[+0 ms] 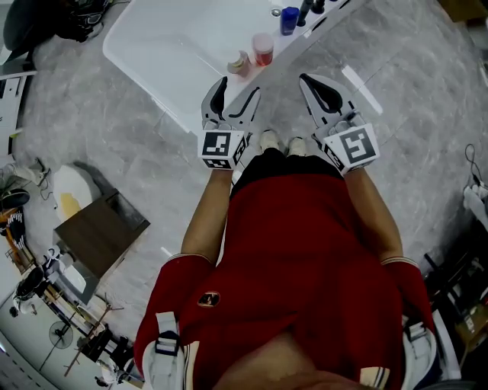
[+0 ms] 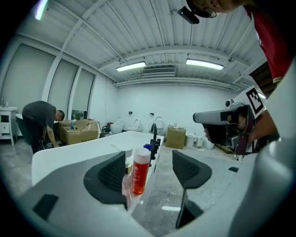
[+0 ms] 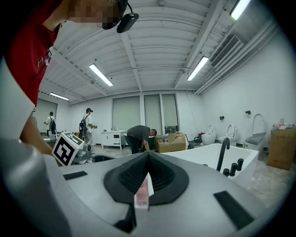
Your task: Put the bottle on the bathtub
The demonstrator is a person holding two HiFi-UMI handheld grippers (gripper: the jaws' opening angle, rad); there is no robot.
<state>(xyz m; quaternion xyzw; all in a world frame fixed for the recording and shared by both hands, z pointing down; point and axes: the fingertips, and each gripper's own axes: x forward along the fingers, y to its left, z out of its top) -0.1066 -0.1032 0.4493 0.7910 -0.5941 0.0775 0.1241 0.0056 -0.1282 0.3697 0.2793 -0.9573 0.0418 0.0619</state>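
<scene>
Head view: bottle (image 1: 263, 50) upright on bathtub (image 1: 164, 42) rim. Looks done; only withdrawal left. Left tongs (image 1: 239, 88) apart, empty, near bottle; right tongs (image 1: 311, 82) together, maybe pinching thin pink packet (image 3: 143, 192).

Bathtub (image 1: 145, 53): quantity one. Standing on the bathtub rim: three containers, namely one red bottle (image 1: 263, 49), one blue container (image 1: 289, 19) and one small cream jar (image 1: 239, 63). On the same rim: one black faucet (image 2: 153, 132). Just short of the bathtub: two claws, left claw (image 1: 240, 85) and right claw (image 1: 309, 80).
</scene>
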